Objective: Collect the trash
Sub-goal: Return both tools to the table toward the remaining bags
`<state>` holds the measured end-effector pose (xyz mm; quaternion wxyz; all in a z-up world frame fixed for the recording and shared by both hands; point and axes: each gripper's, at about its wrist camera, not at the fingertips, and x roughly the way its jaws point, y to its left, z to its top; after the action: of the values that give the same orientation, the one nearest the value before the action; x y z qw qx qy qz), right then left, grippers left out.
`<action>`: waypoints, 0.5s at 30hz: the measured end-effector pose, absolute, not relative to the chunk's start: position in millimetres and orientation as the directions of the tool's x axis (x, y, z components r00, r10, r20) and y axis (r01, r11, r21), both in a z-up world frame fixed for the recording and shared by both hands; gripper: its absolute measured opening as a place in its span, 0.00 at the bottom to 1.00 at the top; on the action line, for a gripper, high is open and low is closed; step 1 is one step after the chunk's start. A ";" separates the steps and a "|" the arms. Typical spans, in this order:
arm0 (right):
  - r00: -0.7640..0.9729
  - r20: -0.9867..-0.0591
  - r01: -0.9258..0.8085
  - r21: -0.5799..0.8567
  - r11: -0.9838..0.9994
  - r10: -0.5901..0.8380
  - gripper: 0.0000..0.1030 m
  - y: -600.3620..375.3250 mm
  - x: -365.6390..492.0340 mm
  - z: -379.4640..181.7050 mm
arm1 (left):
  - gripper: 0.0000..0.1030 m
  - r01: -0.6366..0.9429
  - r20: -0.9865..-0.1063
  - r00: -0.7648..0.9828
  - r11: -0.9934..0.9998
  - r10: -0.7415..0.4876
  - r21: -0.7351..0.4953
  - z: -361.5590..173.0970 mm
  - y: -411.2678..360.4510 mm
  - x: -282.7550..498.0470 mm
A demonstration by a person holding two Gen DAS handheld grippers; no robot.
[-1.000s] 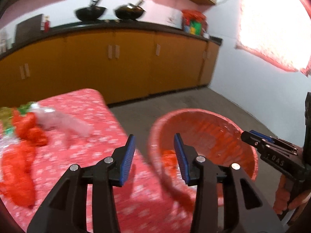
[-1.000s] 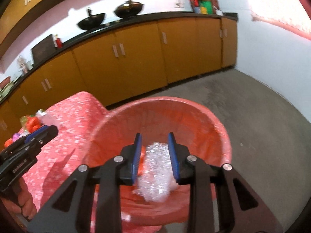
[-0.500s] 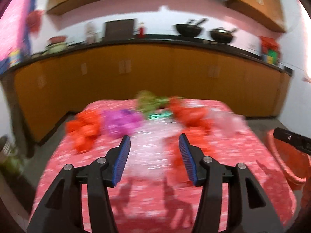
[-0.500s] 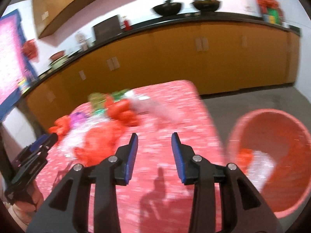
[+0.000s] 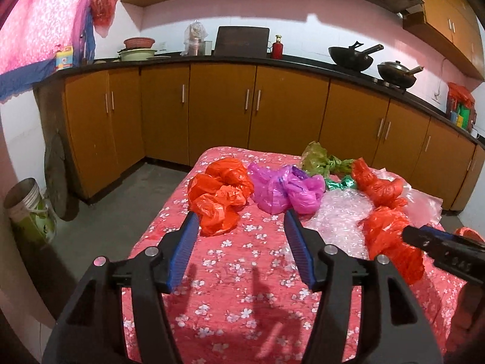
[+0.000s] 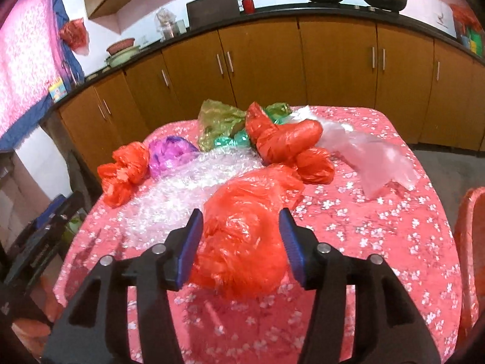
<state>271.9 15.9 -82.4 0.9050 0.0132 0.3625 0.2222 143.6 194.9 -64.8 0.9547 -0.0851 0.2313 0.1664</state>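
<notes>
Crumpled plastic bags lie on a red flowered table (image 5: 242, 276). My left gripper (image 5: 241, 247) is open and empty above the cloth, short of an orange bag (image 5: 219, 192) and a purple bag (image 5: 283, 189). Bubble wrap (image 5: 339, 212) lies to its right. My right gripper (image 6: 239, 244) is open, its jaws standing either side of a large orange bag (image 6: 242, 236) without closing on it. Behind lie bubble wrap (image 6: 178, 194), another orange bag (image 6: 288, 142), a green bag (image 6: 218, 121) and a clear bag (image 6: 372, 157).
The rim of an orange basket (image 6: 468, 242) shows off the table's right edge. Brown cabinets (image 5: 218, 112) with a black counter run behind the table. A bucket (image 5: 25, 206) stands on the floor at the left. Woks (image 5: 351, 56) sit on the counter.
Both grippers have swung from the orange basket back over the table. The right gripper dropped its bubble wrap in the basket and now brackets the large orange bag; both jaws have opened wider.
</notes>
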 end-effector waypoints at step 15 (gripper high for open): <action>0.633 -0.674 -0.416 0.118 0.902 0.380 0.19 11.0 268.9 -101.7 | 0.59 -0.259 -0.496 0.848 0.962 0.185 -0.085 -67.4 174.1 170.5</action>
<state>268.9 11.0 -101.7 0.9033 -0.0243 0.3672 0.2204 170.5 174.1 -67.4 0.9585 -0.0747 0.2496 0.1159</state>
